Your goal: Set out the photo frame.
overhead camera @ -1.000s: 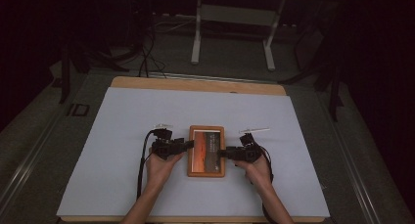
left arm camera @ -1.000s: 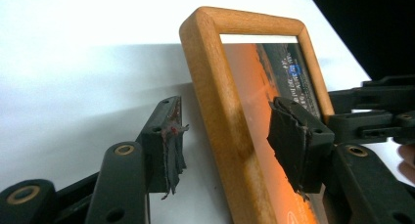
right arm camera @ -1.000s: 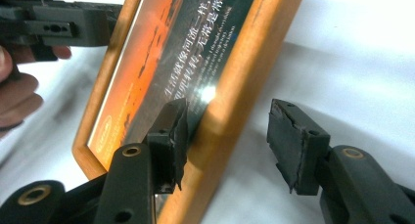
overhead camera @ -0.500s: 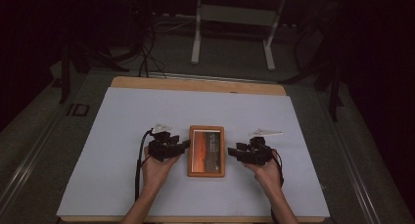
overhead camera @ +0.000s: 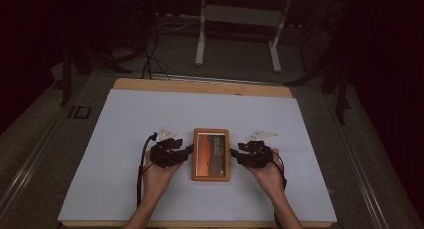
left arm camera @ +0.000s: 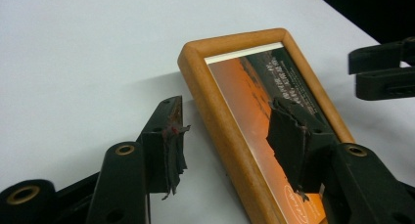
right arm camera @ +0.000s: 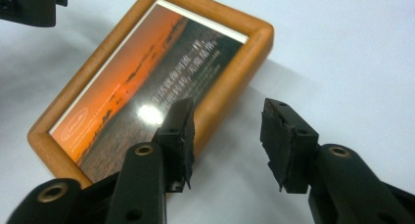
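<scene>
A wooden picture frame (overhead camera: 211, 154) with an orange sunset print lies flat on the white sheet. My left gripper (overhead camera: 189, 150) hovers just off its left side and is open. In the left gripper view the frame's (left arm camera: 221, 121) near rail runs between the raised jaws of the left gripper (left arm camera: 230, 121), untouched. My right gripper (overhead camera: 234, 151) hangs open at the frame's right side. Its jaws have just been closing. In the right gripper view the right gripper (right arm camera: 227, 114) holds nothing, with one jaw over the frame (right arm camera: 147, 87) and the other over the sheet.
The white sheet (overhead camera: 150, 119) covers a wooden table (overhead camera: 200, 86), with bare sheet all around the frame. Behind the table, a stand's white legs (overhead camera: 201, 39) and cables lie on the dark floor. Each gripper view catches the other gripper (left arm camera: 386, 72) (right arm camera: 29, 6) across the frame.
Both grippers have drawn back outward from the frame's sides and lifted a little. The frame has stayed in place.
</scene>
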{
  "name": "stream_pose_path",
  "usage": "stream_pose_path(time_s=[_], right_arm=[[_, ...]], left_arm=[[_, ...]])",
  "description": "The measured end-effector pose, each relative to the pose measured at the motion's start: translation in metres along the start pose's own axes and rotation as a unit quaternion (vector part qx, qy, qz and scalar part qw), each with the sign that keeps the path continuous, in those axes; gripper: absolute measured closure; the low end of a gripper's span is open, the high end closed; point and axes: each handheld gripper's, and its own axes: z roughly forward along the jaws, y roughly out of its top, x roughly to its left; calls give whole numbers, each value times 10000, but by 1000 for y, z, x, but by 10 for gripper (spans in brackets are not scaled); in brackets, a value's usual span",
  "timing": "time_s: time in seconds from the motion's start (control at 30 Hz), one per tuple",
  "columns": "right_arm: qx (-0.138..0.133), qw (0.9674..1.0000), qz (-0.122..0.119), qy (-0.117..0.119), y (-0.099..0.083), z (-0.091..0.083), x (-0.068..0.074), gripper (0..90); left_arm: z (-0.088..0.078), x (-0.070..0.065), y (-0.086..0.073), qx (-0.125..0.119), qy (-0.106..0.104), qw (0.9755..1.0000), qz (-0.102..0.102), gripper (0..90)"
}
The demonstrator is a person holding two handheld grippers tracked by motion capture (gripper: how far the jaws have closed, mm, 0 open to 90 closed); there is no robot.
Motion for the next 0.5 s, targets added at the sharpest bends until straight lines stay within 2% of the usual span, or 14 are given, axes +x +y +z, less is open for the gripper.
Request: stream_pose_path(time_s=[0.1, 0.27, 0.4, 0.5], right_arm=[[-65, 10000, -74, 3, 5, 3, 4, 600], [-170, 9998, -64, 7, 11, 11, 4, 688], [-122, 9999, -108, 45, 16, 18, 2, 897], [-161, 9997, -156, -78, 21, 22, 2, 900]], left_arm=[[-2, 0, 1, 1, -47, 10000, -48, 492], [-4, -1, 2, -15, -57, 10000, -65, 492], [-6, -2, 2, -20, -117, 9999, -50, 492], [-8, -2, 2, 4, -104, 9999, -9, 498]])
